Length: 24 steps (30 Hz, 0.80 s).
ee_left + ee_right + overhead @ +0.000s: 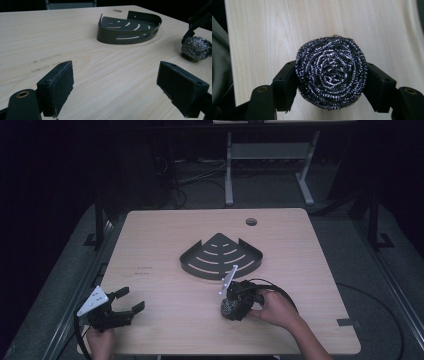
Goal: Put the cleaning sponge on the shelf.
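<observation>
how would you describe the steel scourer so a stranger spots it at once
Start at the wooden table and its dark slotted corner shelf in the middle. Just nearer the person, the right gripper clamps the scourer, a round ball of shiny coiled wire, the one glittering thing there.

Round steel-wool scourer (331, 72), coiled and shiny, just above the table near the black slotted corner shelf (221, 256).

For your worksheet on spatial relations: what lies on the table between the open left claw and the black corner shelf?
Nothing: in the left gripper view, bare wood runs from the left claw to the corner shelf.
</observation>
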{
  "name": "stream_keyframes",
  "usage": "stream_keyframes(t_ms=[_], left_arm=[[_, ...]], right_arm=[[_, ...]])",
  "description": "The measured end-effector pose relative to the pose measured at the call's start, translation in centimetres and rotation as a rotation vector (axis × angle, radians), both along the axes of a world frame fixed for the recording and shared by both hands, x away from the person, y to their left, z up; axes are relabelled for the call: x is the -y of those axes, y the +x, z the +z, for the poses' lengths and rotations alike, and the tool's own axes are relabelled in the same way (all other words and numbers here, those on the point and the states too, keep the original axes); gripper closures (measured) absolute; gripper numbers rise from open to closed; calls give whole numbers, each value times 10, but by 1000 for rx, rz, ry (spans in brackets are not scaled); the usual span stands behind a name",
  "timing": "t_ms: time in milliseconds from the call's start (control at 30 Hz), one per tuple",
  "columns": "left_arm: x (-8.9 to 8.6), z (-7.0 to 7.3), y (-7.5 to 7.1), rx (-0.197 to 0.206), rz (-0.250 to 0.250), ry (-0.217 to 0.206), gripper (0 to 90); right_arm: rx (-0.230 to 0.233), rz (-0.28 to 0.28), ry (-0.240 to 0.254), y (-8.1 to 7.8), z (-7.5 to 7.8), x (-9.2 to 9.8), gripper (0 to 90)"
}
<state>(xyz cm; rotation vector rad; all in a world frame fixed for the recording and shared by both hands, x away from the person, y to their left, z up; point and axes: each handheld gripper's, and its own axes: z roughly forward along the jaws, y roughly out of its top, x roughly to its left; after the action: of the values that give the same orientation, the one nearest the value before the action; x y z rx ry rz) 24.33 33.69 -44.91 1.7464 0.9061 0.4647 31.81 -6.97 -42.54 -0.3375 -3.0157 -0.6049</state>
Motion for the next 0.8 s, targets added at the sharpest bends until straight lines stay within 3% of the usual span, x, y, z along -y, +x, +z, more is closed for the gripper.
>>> stream_keyframes(t_ms=[233, 800], left_arm=[[0, 0, 0, 2, 2, -3, 133], [-1, 1, 0, 5, 6, -5, 133]], right_arm=[[11, -2, 12, 9, 15, -1, 333], [-10, -12, 17, 29, 27, -4, 332]])
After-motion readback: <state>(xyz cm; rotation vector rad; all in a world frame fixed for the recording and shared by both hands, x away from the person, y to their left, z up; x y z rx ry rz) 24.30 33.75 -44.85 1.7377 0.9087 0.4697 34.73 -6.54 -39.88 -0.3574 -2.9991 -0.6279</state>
